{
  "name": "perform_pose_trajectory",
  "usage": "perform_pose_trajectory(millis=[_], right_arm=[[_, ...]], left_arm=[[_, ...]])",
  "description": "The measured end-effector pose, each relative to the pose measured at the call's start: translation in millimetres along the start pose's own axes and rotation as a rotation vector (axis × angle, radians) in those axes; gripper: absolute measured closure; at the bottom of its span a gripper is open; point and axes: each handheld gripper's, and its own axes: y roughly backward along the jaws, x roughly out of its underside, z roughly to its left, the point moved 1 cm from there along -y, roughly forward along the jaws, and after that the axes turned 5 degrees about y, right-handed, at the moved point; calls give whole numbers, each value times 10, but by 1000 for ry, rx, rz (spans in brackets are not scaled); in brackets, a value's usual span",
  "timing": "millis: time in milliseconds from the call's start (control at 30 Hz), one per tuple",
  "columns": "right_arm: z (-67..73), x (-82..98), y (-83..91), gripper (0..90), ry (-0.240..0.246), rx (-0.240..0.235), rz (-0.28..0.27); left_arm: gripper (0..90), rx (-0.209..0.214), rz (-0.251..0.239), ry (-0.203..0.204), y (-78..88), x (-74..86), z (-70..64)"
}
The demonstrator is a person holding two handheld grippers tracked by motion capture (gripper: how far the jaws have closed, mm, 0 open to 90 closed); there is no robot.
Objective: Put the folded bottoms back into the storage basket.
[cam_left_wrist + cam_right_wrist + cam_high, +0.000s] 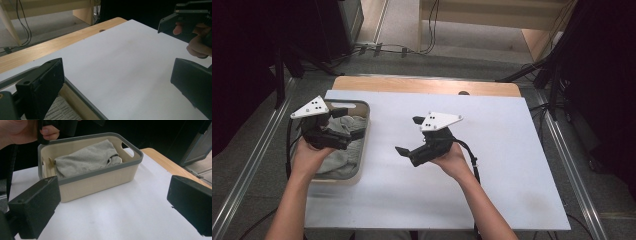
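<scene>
My left gripper (343,123) hangs with jaws spread just above the soft grey cloth (85,160) crumpled in the rounded beige plastic basket (100,182); my right gripper (409,136) gapes empty over matte white board (492,165).

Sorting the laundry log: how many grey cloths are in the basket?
1 that shows: a grey cloth lies bunched inside the basket at the table's left edge, below the left gripper. More may lie hidden beneath it.

So the cream plastic basket with a grey rim (363,131) is sitting at the left edge of the white-topped bench (492,165), with the folded grey cloth (85,160) lying inside it. The left gripper (343,122) is hanging over the basket, and the right gripper (408,135) is hovering mid-bench, just right of it.
</scene>
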Motion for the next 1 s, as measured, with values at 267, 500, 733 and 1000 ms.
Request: perform_pose_trajectory(millis=[267,500,733,1000], right_arm=[[-12,102,139,0,1,11,5],[-25,227,284,0,2,23,6],[-50,394,476,0,-4,48,14],[-103,587,712,0,-14,78,18]], left_arm=[[0,12,8,-13,-17,60,-73],[0,17,10,-22,-38,132,-140],[0,14,20,-41,-63,171,-197],[0,13,12,-56,-84,203,-266]])
